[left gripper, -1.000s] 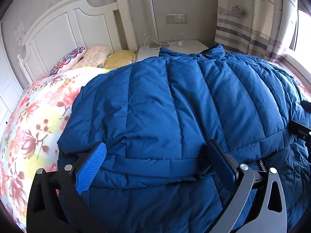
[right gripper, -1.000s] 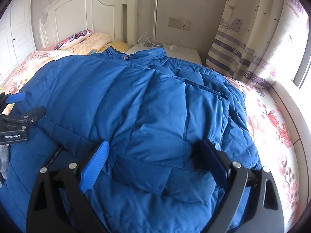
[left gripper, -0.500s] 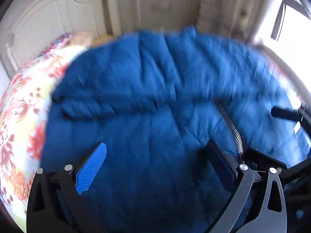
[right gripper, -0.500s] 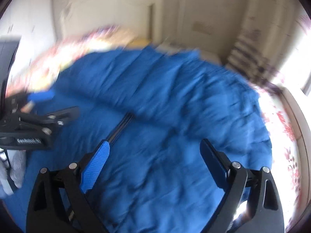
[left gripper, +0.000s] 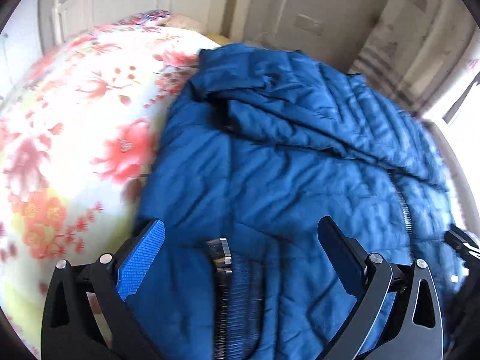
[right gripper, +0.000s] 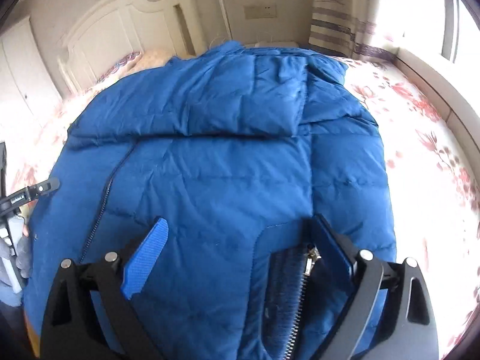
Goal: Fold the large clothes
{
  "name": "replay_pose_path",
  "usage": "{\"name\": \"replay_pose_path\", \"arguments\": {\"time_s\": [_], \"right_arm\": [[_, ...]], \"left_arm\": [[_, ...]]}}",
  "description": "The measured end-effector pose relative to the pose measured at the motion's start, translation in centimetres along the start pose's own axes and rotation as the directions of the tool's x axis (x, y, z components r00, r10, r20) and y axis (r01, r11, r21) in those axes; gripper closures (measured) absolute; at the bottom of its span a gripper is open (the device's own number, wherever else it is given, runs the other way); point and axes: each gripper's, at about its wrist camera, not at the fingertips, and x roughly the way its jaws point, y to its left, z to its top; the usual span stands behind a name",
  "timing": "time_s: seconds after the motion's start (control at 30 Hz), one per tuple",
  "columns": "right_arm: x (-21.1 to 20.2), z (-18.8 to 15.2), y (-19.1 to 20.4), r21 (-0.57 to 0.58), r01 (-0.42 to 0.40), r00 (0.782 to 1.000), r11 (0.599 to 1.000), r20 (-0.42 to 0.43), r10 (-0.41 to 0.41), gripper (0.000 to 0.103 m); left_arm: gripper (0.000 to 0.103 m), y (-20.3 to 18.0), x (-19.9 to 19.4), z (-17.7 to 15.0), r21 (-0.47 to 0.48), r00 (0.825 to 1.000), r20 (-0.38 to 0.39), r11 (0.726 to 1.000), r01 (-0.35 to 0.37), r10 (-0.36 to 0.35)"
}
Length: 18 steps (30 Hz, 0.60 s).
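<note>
A large blue quilted down jacket (left gripper: 300,165) lies spread on the bed, its upper part folded down over the body in a thick layer (right gripper: 240,102). My left gripper (left gripper: 240,252) hovers open over the jacket's left part, above a zipper pull (left gripper: 223,252) and dark ribbing. Above the lower right part, my right gripper (right gripper: 240,246) stands open, with a silver zipper (right gripper: 306,267) just inside its right finger. Nothing is held between either pair of fingers. The left gripper's body (right gripper: 27,195) shows at the left edge of the right wrist view.
The bed has a floral sheet (left gripper: 75,135) bare to the jacket's left and a strip (right gripper: 420,138) to its right. A white headboard (right gripper: 126,30) with pillows (right gripper: 126,63), a nightstand and a striped curtain (right gripper: 339,21) stand behind. A window ledge runs along the right.
Both grippers swung fast and now sit nearer the jacket's lower hem, each over a zipper. The left view turned toward the jacket's left edge. Both stay open.
</note>
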Motion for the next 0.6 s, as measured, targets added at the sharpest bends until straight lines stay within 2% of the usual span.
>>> {"name": "replay_pose_path", "arguments": {"time_s": [0.07,0.13,0.2,0.27,0.33,0.37,0.4,0.5,0.6], "right_arm": [[-0.7,-0.1,0.8,-0.011,0.041,0.999,0.999,0.009,-0.041,0.009],[-2.1,-0.5,2.4,-0.054,-0.009,1.000,0.998,0.024,0.011,0.009],[-3.7,-1.8,4.9,-0.159,-0.040,0.999,0.986,0.029,0.046,0.009],[-4.3,-3.8,6.7,-0.247,-0.066,0.998,0.967,-0.014,0.065,0.009],[-3.4,-5.5,8.0,-0.304,-0.094,0.994,0.948,-0.087,0.071,0.009],[-2.9,-6.4,8.3,-0.326,-0.078,0.995,0.942,-0.083,0.053,0.008],[-3.0,-6.6,8.3,-0.320,-0.070,0.997,0.945,-0.059,0.054,0.007],[-3.4,-6.4,7.7,-0.294,-0.061,0.997,0.954,-0.064,0.044,0.006],[-5.2,-6.8,6.5,-0.276,-0.009,0.999,0.961,-0.037,-0.001,0.006]], "left_arm": [[0.005,-0.6,-1.7,-0.3,0.032,0.998,0.051,0.999,-0.026,0.024],[0.005,-2.2,-3.9,-1.3,0.093,0.997,0.080,0.996,-0.001,-0.006],[0.005,-4.1,-5.4,-2.8,0.160,0.996,0.077,0.987,0.031,-0.044],[0.005,-6.6,-5.6,-4.5,0.252,0.997,0.054,0.967,0.042,-0.058],[0.005,-8.6,-4.7,-6.3,0.338,0.999,0.034,0.941,-0.011,-0.001],[0.004,-9.5,-3.5,-7.2,0.380,0.998,0.022,0.922,-0.067,0.064],[0.004,-9.7,-3.1,-7.3,0.387,0.997,0.018,0.919,-0.078,0.077],[0.004,-8.3,-3.3,-6.7,0.320,0.999,-0.023,0.947,-0.034,0.043],[0.004,-6.0,-4.9,-6.8,0.279,0.997,0.020,0.958,-0.071,0.068]]}}
